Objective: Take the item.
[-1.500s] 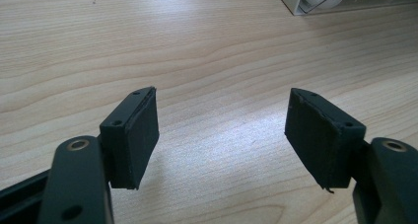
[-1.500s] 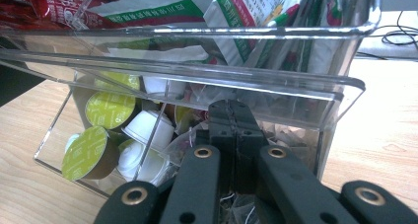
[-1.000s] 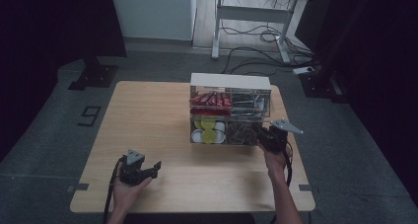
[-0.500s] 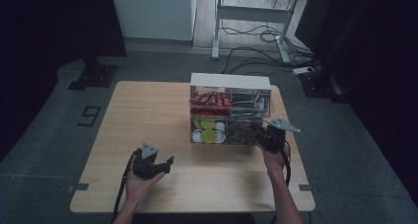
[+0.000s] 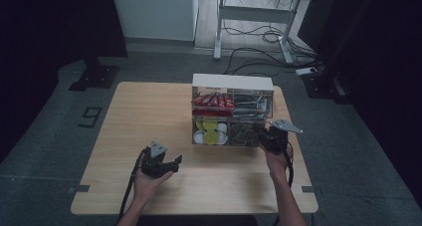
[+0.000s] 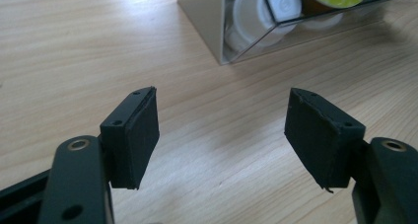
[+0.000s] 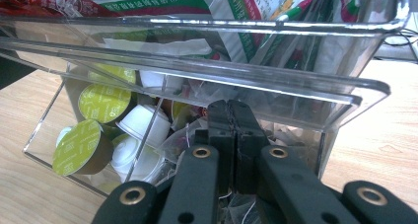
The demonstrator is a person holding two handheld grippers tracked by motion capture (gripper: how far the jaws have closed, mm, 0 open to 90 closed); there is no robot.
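Two grippers work at the table (image 5: pixel 149 111): the left gripper (image 6: pixel 222 135) hovers over bare wood with its fingers (image 6: pixel 135 135) spread wide and empty, short of the clear acrylic organizer (image 5: pixel 233 114). The right gripper (image 7: pixel 230 135) has its fingers pressed together inside the organizer's lower right compartment, among what look like tea bags (image 7: pixel 190 130); whether they pinch one I cannot tell. Pulling back carelessly could snag the tier above or drag the unsteadied organizer.

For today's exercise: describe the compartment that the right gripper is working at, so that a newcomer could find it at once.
On the light wooden table stands a clear plastic two-tier organiser box. The right gripper, jaws shut, is at its lower right compartment, full of small sachets. Its left neighbour holds round green and white capsules instead.
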